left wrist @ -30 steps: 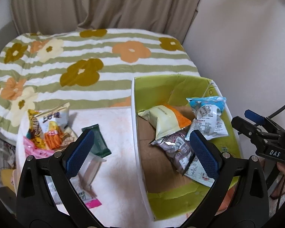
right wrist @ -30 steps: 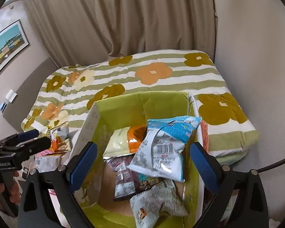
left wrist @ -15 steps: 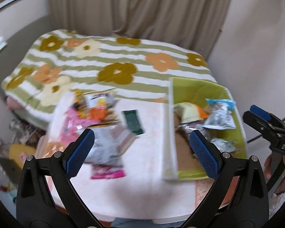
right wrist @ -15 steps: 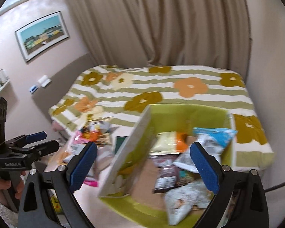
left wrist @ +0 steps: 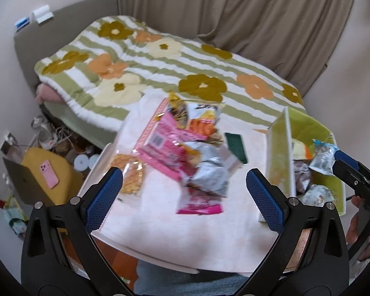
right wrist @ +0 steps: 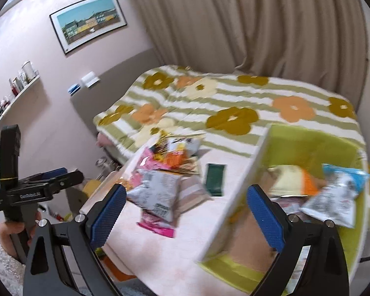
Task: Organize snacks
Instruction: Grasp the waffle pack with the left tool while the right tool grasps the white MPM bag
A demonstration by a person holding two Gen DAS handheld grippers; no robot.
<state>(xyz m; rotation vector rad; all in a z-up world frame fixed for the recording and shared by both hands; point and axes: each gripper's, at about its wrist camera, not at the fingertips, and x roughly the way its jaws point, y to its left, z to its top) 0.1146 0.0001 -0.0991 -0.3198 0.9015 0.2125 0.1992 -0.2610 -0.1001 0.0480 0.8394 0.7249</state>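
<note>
Left wrist view: left gripper point(left wrist: 184, 198) spread wide, holding nothing, above table point(left wrist: 160, 231).
Right gripper point(right wrist: 185, 213): spread wide, holding nothing.
Snack packets point(left wrist: 185, 153): piled mid-table.
Box point(left wrist: 278, 148): right of pile, more packets inside.
Bed point(left wrist: 145, 74): behind.

Motion blur smears the snack pile point(left wrist: 185, 153) on the counter point(left wrist: 160, 222), so no print on the wrappers can be read. The pink pack point(left wrist: 165, 145) is half buried under the silver bag point(left wrist: 209, 172). In the right wrist view the green box point(right wrist: 308, 145) is blurred and runs off the frame at 4 o'clock; the packets inside overlap, hiding the lowest. The bottles on the shelf point(right wrist: 14, 91), at 9 o'clock, are too small to identify. The counter's near edge is hidden behind the fingers point(left wrist: 103, 197).
</note>
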